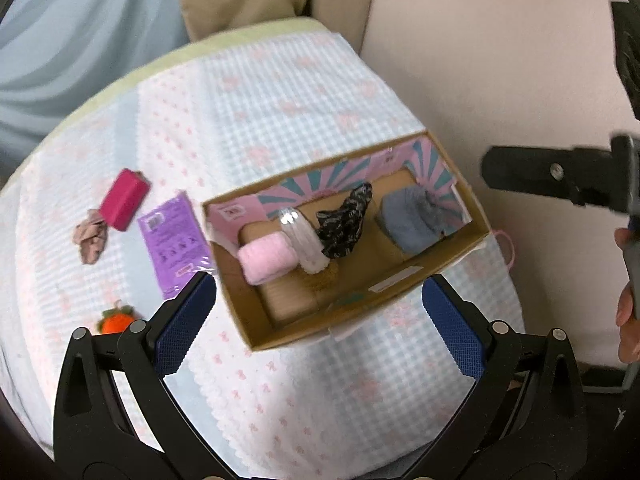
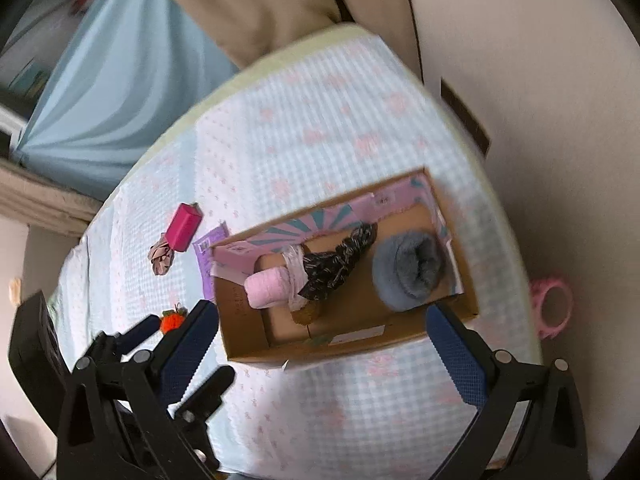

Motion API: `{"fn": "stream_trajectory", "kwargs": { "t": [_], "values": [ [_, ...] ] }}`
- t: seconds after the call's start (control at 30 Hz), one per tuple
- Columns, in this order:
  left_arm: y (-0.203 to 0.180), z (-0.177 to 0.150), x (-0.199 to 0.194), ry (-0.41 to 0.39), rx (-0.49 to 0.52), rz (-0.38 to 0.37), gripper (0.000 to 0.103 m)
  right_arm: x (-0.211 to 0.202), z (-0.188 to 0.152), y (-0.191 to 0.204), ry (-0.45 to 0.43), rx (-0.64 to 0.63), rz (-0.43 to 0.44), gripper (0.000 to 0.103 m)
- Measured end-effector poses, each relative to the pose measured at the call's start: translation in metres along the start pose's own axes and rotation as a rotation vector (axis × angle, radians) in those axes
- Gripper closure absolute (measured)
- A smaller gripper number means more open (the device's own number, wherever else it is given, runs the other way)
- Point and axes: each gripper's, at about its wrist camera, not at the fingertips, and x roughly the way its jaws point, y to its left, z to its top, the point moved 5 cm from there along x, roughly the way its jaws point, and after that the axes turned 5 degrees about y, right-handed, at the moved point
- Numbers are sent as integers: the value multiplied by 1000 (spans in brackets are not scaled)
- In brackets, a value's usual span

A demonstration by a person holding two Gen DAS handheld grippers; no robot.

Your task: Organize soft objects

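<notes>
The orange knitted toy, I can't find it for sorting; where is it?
The orange toy lies on the tablecloth, outside the box, in the left wrist view just beyond the left finger, below the purple packet.

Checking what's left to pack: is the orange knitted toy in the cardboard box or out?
Out. The orange knitted toy lies on the checked cloth, left of the cardboard box, apart from it.

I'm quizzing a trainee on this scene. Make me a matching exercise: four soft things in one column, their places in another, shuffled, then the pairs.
Things:
1. pink roll
2. grey-blue fuzzy bundle
3. orange knitted toy
4. crumpled beige-pink cloth

Places:
A. on the bedspread, touching the magenta block
B. in the cardboard box, right end
C. on the bedspread, nearest the left gripper
D. in the box, left part

Pairs: 1-D, 2-B, 3-C, 4-A
</notes>
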Motion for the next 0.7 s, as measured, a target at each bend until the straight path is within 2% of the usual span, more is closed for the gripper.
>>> {"fn": "stream_trajectory", "kwargs": {
  "t": [0.2,0.37,0.53,0.7],
  "values": [
    [17,-11,-64,-95,-42,21,1,-63,-16,37,-152,-106,-97,0],
    [41,-25,-114,-180,-96,38,0,-99,-30,68,-252,-183,-138,0],
    [71,-42,-166,-274,-148,70,1,-127,-53,101,-336,-244,-189,0],
    [105,-67,-206,-340,-195,108,0,-148,-75,131,-410,-273,-195,0]
  ]
}}
